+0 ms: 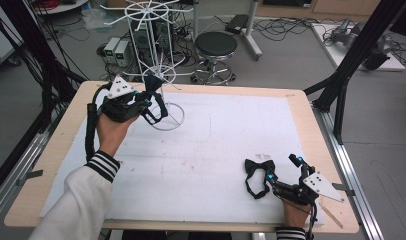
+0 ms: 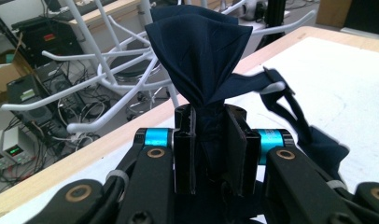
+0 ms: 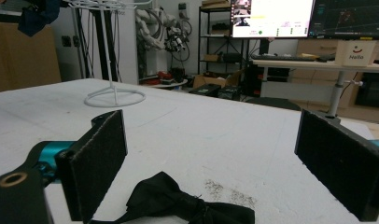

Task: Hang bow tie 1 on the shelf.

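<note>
My left gripper point(image 1: 147, 98) is raised beside the white wire rack point(image 1: 150, 10) at the table's far left. It is shut on the knot of a navy bow tie point(image 2: 197, 51). In the left gripper view point(image 2: 209, 122) the tie's wings stand up above the jaws, and its strap point(image 2: 290, 109) lies over the tip of a white rack hook point(image 2: 274, 87). A black bow tie point(image 1: 258, 167) lies flat on the white mat point(image 1: 216, 150) at the front right. My right gripper point(image 1: 281, 168) stands open just right of it, its pads point(image 3: 99, 161) wide apart above that tie point(image 3: 178, 200).
The rack's round base point(image 3: 114, 98) stands on the mat at the back left. Beyond the table's far edge are a black stool point(image 1: 216, 45), computer boxes and cables on the floor. A black frame post point(image 1: 346, 70) rises at the right.
</note>
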`<state>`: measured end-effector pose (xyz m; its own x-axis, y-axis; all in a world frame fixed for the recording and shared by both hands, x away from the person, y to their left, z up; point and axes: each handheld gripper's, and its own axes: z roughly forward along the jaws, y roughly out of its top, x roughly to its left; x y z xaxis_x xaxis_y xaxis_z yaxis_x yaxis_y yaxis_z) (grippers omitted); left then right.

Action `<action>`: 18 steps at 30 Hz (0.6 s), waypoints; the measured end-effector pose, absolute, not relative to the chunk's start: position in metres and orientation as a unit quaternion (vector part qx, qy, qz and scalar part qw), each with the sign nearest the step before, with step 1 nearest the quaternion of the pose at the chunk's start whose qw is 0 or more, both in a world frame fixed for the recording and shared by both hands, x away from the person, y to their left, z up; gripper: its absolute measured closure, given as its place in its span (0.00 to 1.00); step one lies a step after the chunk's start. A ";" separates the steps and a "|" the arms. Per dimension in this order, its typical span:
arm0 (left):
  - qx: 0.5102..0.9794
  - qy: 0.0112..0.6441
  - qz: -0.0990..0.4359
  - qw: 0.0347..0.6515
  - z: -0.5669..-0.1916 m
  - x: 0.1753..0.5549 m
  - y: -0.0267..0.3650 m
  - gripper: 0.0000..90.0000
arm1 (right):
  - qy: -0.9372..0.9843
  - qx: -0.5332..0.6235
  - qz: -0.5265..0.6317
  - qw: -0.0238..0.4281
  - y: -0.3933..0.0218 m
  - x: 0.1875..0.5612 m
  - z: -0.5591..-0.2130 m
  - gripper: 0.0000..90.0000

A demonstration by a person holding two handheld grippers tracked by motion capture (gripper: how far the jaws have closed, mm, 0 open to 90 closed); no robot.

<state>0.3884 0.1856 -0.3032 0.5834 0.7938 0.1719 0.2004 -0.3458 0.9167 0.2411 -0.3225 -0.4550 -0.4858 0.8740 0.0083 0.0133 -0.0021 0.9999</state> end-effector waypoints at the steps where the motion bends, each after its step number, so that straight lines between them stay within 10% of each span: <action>1: 0.757 0.328 0.317 0.468 -0.303 0.388 0.186 0.83 | 0.611 0.363 0.608 0.354 -0.322 0.241 -0.455 0.09; 18: 0.752 0.363 0.318 0.449 -0.327 0.391 0.202 0.83 | 0.611 0.369 0.608 0.348 -0.323 0.242 -0.455 0.09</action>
